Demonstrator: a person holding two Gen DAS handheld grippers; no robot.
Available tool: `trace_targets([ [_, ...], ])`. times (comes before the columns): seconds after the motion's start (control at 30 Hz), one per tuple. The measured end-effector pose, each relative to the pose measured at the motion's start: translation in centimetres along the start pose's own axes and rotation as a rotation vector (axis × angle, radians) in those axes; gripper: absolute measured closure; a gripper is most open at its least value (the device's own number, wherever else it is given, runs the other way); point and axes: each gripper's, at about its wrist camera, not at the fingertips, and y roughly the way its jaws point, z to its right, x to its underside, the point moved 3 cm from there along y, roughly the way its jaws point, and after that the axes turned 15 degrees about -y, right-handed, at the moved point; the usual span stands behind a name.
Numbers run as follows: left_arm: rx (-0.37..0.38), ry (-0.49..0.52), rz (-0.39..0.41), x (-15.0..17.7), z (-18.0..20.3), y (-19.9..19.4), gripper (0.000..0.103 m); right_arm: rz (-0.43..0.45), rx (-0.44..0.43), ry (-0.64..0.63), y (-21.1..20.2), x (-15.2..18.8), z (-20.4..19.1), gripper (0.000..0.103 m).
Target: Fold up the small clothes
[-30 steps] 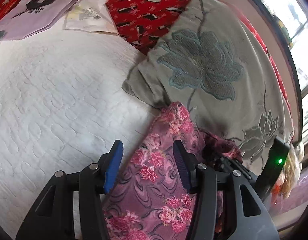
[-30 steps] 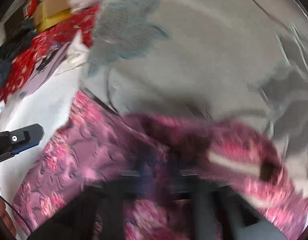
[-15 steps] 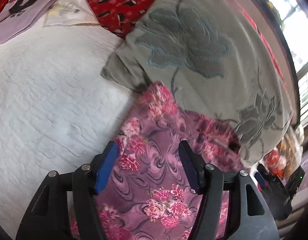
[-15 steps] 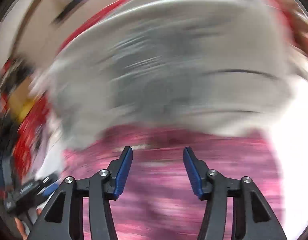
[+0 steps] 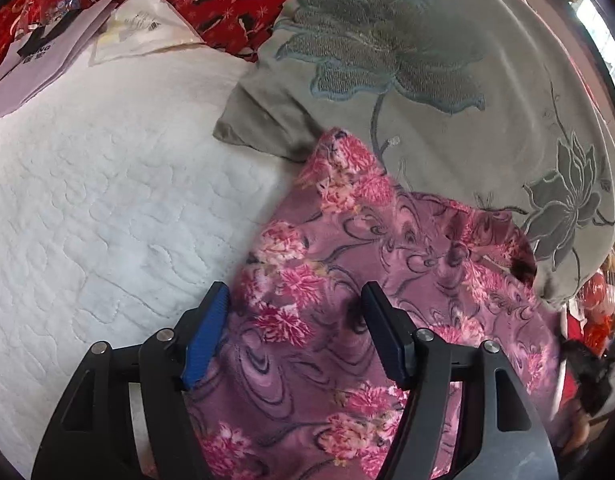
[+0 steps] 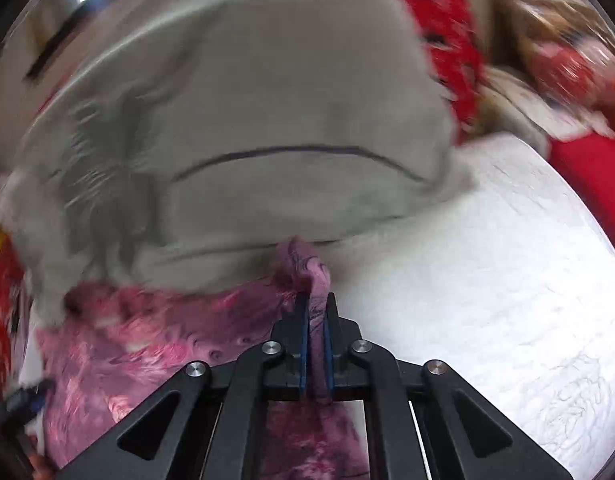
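White quilted bedspread (image 5: 107, 200), puckered stitch pattern. Grey embroidered pillow (image 5: 427, 80). Purple floral garment (image 5: 347, 260), soft, crumpled, lying against pillow. Left gripper (image 5: 295, 312) over it, jaws opening, nothing pinched. Right gripper (image 6: 315, 312) clamped on bunched fold.

My purple fleece garment with pink flower print (image 5: 347, 280) lies rumpled on the white quilted bed cover, its upper edge against the grey embroidered pillow, one corner bunched upward (image 6: 307, 264).
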Motion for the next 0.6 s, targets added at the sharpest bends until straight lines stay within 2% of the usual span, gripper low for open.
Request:
trace_targets([
  [0.07, -0.004, 0.01, -0.003, -0.1, 0.1, 0.1, 0.036, -0.112, -0.012, 0.066, 2.6, 1.1, 1.2, 0.098],
  [0.1, -0.005, 0.011, -0.001, -0.1, 0.1, 0.0, 0.036, -0.082, -0.014, 0.073, 2.2, 1.0, 1.0, 0.096],
  [0.13, -0.009, 0.007, -0.002, -0.1, 0.1, -0.2, 0.036, -0.046, 0.007, 0.068, 1.2, 0.7, 0.5, 0.087],
  [0.17, -0.005, 0.005, -0.005, -0.2, 0.2, -0.6, 0.036, -0.029, 0.033, 0.073, 0.2, 0.6, 0.1, 0.085],
  [0.2, 0.02, 0.007, -0.006, -0.1, 0.5, -1.3, 0.036, -0.012, 0.006, 0.077, -0.9, 0.9, -0.1, 0.085],
  [0.23, 0.046, 0.012, -0.002, 0.0, 0.8, -2.0, 0.036, 0.026, -0.075, 0.075, -2.4, 1.1, -0.3, 0.085],
  [0.27, 0.069, 0.021, 0.003, 0.3, 1.1, -2.7, 0.036, 0.054, -0.12, 0.066, -3.6, 1.4, -0.3, 0.085],
  [0.33, 0.088, 0.057, 0.005, 1.3, 1.9, -3.8, 0.035, 0.07, -0.184, 0.013, -4.6, 2.8, -1.6, 0.07],
  [0.37, 0.073, 0.077, -0.007, 2.1, 2.1, -3.7, 0.032, 0.037, -0.201, -0.013, -4.1, 3.6, -2.2, 0.07],
  [0.43, 0.01, 0.111, -0.057, 3.3, 2.1, -2.6, 0.032, -0.103, -0.17, -0.062, -1.9, 6.3, -2.5, 0.072],
  [0.5, -0.047, 0.182, -0.075, 4.5, 1.8, -2.4, 0.032, -0.055, -0.145, -0.078, -3.0, 6.5, -3.1, 0.072],
  [0.57, -0.075, 0.239, -0.058, 5.4, 1.5, -4.1, 0.032, -0.093, -0.167, -0.027, -4.3, 6.7, -2.7, 0.07],
  [0.6, -0.072, 0.25, -0.06, 5.8, 1.1, -5.0, 0.032, -0.077, -0.182, -0.007, -5.3, 7.0, -2.4, 0.07],
])
